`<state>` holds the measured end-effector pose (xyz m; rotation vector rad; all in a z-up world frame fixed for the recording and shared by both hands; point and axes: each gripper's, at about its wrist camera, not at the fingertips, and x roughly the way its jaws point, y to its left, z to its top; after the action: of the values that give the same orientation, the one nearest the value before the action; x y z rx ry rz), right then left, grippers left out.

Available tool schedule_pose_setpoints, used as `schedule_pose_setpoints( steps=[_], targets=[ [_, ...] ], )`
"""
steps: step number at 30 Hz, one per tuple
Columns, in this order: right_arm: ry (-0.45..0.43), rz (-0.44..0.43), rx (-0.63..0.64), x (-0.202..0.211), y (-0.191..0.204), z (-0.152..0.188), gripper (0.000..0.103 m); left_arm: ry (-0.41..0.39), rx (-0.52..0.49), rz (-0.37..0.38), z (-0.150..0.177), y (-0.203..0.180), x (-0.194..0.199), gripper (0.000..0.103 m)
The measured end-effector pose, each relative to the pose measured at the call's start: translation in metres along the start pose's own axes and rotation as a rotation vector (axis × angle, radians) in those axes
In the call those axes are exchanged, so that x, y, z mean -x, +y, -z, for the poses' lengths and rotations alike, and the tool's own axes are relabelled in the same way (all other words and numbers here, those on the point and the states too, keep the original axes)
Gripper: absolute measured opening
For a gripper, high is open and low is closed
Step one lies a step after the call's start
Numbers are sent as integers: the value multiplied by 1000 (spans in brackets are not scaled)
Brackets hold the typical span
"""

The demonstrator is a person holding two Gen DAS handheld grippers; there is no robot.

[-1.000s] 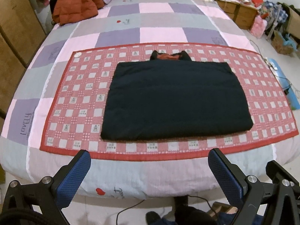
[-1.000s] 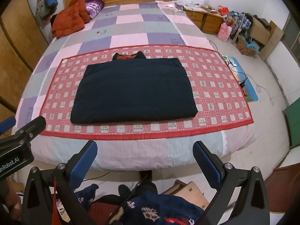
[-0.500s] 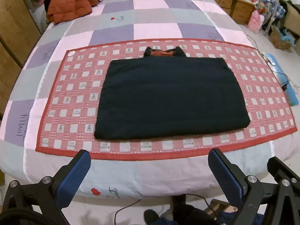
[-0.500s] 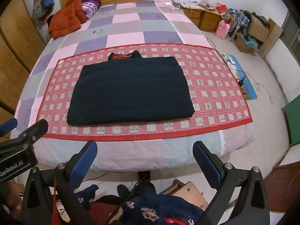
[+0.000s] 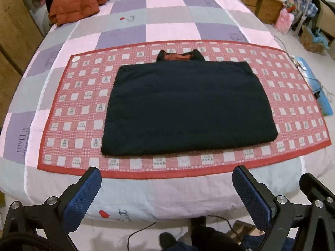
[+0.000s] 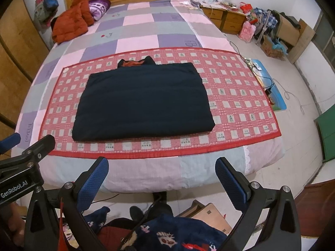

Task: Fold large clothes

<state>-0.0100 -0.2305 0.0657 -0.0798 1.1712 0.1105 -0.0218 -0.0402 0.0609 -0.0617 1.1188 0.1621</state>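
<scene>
Both claws released, left gripper [image 5: 166, 185] and right gripper [image 6: 162, 176] empty, hovering short of the bed [image 5: 171, 31]. Ahead: folded dark garment [image 5: 188, 108] on red checked mat [image 5: 77, 108]; cluttered floor off right.

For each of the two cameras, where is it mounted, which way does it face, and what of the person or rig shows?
Left wrist: on the open left gripper, facing the bed's foot; the right gripper's frame shows at right.
Right wrist: on the open right gripper, higher, looking down; a hand and clothing show below.
Shared: the folded dark navy padded garment on the red checked mat.
</scene>
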Motion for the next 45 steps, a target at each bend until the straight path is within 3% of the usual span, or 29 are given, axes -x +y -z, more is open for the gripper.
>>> schedule_pose_setpoints(
  steps=[45],
  targets=[
    [-2, -4, 0, 1, -14, 0, 102, -6, 0, 1, 2, -7, -3, 103]
  ],
)
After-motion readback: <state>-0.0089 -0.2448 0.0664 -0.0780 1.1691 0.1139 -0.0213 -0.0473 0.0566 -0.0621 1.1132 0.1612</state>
